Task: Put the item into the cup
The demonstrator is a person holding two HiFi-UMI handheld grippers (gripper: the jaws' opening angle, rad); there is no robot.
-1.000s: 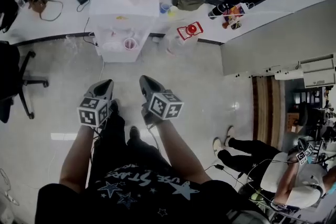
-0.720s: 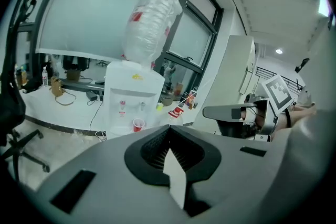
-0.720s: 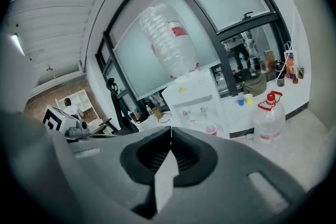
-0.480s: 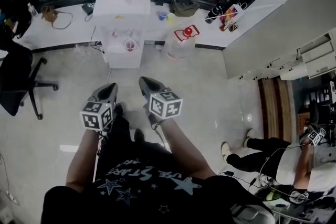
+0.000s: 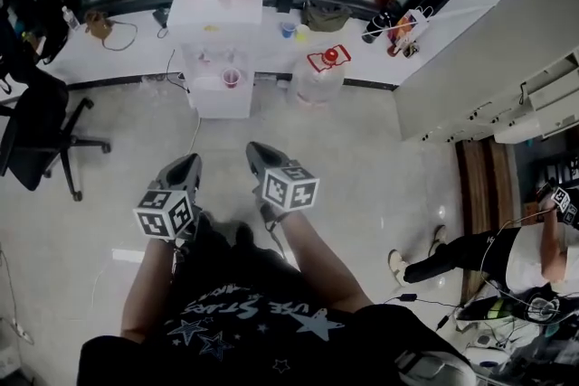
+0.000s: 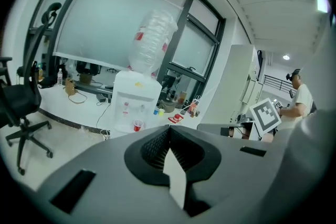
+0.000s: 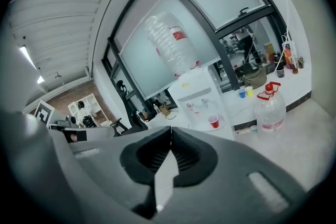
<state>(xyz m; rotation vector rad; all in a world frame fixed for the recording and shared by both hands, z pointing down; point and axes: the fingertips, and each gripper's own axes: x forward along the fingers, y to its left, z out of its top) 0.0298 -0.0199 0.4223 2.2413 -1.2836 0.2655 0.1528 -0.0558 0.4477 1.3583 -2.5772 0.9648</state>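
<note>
A red cup [image 5: 231,79] stands in the tap recess of a white water dispenser [image 5: 222,23] at the far side of the floor. It also shows as the red cup [image 6: 138,125] in the left gripper view and the red cup [image 7: 213,121] in the right gripper view. My left gripper [image 5: 187,161] and right gripper [image 5: 254,148] hang side by side above the floor, well short of the dispenser. Both are shut with the jaws meeting and nothing between them, as seen at the left gripper [image 6: 169,129] and the right gripper [image 7: 170,129]. No separate item is recognisable.
A blue cup [image 5: 288,30] and a yellow cup [image 5: 301,31] sit on the counter [image 5: 118,45] behind the dispenser. A water jug [image 5: 318,77] with a red cap stands on the floor to its right. An office chair [image 5: 36,140] is at left, and a person [image 5: 488,258] at lower right.
The head view has shifted, so the dispenser sits slightly lower and the grippers lie lower in the frame. Both grippers have stayed shut. The person at right has moved.
</note>
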